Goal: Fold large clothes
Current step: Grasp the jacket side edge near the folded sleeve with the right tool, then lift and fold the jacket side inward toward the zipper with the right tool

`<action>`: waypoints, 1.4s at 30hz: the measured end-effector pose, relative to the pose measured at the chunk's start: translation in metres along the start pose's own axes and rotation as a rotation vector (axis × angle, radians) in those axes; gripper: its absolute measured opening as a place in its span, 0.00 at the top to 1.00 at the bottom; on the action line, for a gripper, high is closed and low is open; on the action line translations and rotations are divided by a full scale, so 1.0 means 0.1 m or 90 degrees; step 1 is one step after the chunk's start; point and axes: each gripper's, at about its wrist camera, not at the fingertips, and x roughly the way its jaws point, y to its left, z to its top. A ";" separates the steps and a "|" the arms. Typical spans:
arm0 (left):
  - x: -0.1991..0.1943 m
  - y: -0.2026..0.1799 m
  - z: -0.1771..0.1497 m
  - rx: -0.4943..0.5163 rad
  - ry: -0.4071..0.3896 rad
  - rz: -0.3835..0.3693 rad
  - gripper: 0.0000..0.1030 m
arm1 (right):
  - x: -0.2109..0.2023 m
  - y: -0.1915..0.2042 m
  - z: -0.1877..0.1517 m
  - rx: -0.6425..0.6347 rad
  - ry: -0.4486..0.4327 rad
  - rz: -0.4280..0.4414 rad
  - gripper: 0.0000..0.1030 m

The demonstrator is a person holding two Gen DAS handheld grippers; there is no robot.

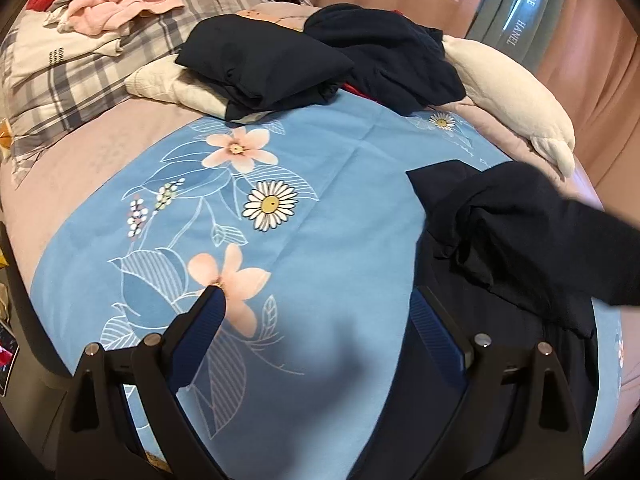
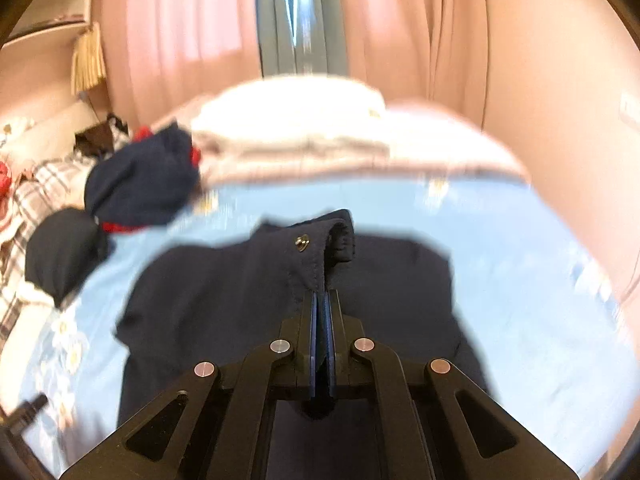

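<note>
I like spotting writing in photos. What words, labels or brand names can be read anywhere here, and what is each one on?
"HANEL": on the grey strip by the curtain, upper right of the left wrist view; the word above it is only partly legible.
Small dark print on the cream garment, left: too small to read.
Metal snap on the navy garment: no readable marking.
Right wrist view: nothing else legible, mostly blurred.

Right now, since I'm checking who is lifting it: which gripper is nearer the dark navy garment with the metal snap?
Right. The right gripper is clamped on the dark navy garment; the left gripper hangs open at its edge.
</note>
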 end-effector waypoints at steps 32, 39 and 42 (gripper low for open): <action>1.03 -1.11 0.10 0.103 0.091 -0.102 0.12 | 0.08 0.02 0.73 -0.085 -0.050 -0.073 0.96; 1.25 -1.17 0.05 0.114 0.120 -0.076 0.17 | 0.20 -0.12 0.68 -0.064 -0.035 -0.075 0.96; 1.32 -1.21 0.02 0.121 0.132 -0.067 0.18 | 0.25 -0.15 0.65 -0.059 -0.030 -0.077 0.96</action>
